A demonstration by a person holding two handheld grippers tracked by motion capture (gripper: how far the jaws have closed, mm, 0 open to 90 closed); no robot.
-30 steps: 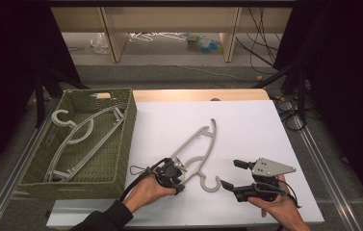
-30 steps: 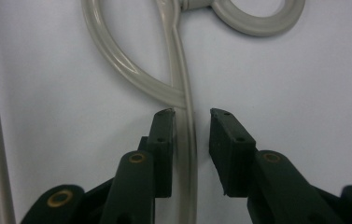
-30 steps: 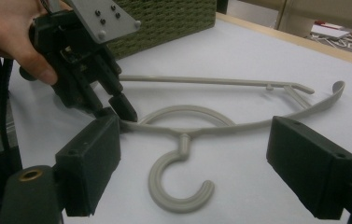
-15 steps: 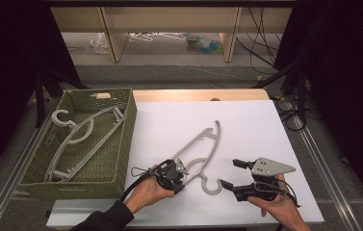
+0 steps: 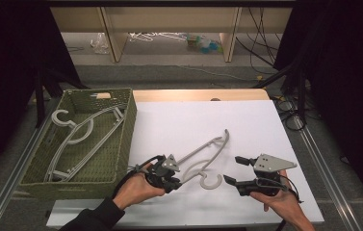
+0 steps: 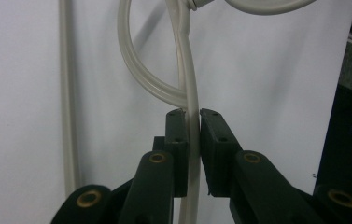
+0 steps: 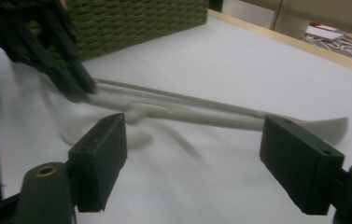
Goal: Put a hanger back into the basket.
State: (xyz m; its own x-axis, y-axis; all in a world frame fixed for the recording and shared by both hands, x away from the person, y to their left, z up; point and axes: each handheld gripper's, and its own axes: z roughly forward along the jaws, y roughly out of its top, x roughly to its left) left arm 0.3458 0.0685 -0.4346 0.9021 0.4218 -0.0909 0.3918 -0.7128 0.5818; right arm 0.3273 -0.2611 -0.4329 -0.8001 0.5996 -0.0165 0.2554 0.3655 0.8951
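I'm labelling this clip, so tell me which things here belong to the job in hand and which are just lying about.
In the job:
- white hanger on the table
- left gripper, shut on that hanger
- right gripper, open, beside it
- green basket with hangers inside

Lying about:
- clutter on the floor beyond the table
- cables

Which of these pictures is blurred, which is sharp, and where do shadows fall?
Right gripper view: the hanger and the left hand-held gripper smear, as if moving. Left gripper view: sharp where the pads clamp the hanger's bar, which casts a soft shadow on the white table. High view: evenly lit table, dark surroundings.
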